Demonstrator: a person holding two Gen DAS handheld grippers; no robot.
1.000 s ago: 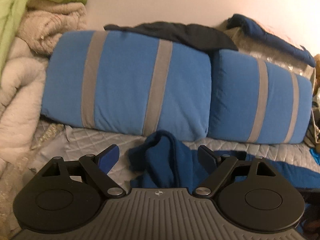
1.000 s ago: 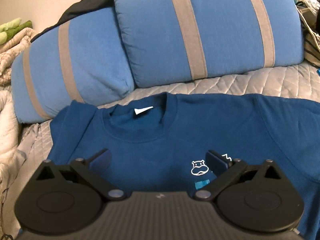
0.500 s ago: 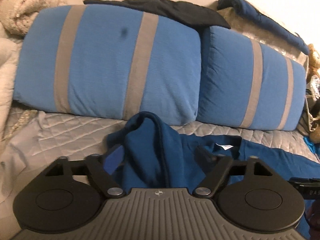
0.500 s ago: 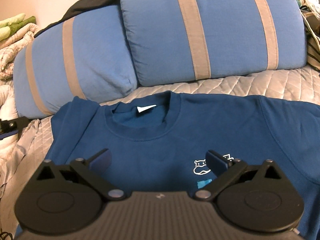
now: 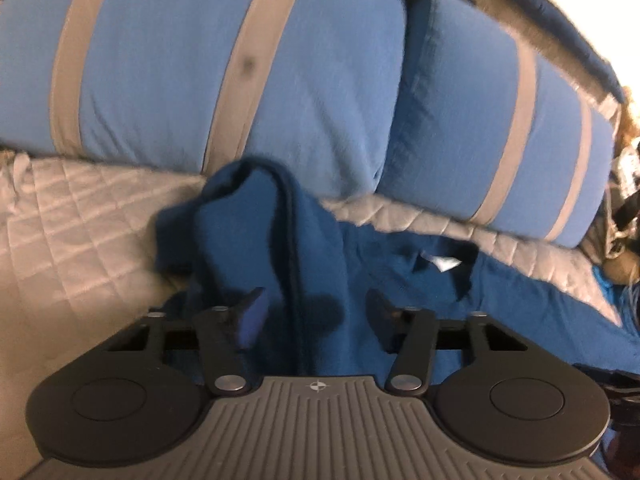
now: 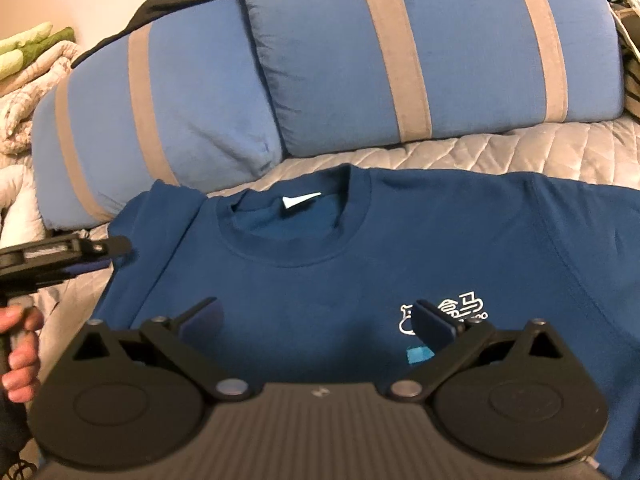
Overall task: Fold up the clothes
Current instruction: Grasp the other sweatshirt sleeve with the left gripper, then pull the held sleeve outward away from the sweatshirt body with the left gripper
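In the left wrist view, the left hand-held gripper (image 5: 314, 314) is closing its jaws around a raised fold of the dark blue sweatshirt (image 5: 276, 248). The fold is standing between the two fingers, but whether the pads are already pressing on the cloth I cannot tell for sure. The fold is rising towards 12 o'clock from the gripper, and the rest of the sweatshirt is spreading away towards 3 o'clock, where the white neck label (image 5: 444, 263) is showing.

In the right wrist view, the right hand-held gripper (image 6: 318, 322) is hovering with its jaws wide apart and is holding nothing. Under it the sweatshirt is lying flat on the grey quilted bed cover (image 6: 500, 152), chest side up, with the white logo (image 6: 464, 306) just beside the finger at 3 o'clock. The round collar (image 6: 292, 236) is lying at 12 o'clock from this gripper. At 9 o'clock a person's hand (image 6: 20, 356) is gripping the handle of the left gripper near the shoulder of the sweatshirt.

Farther at 12 o'clock, two blue pillows with grey stripes (image 6: 420, 52) are leaning at the head of the bed.
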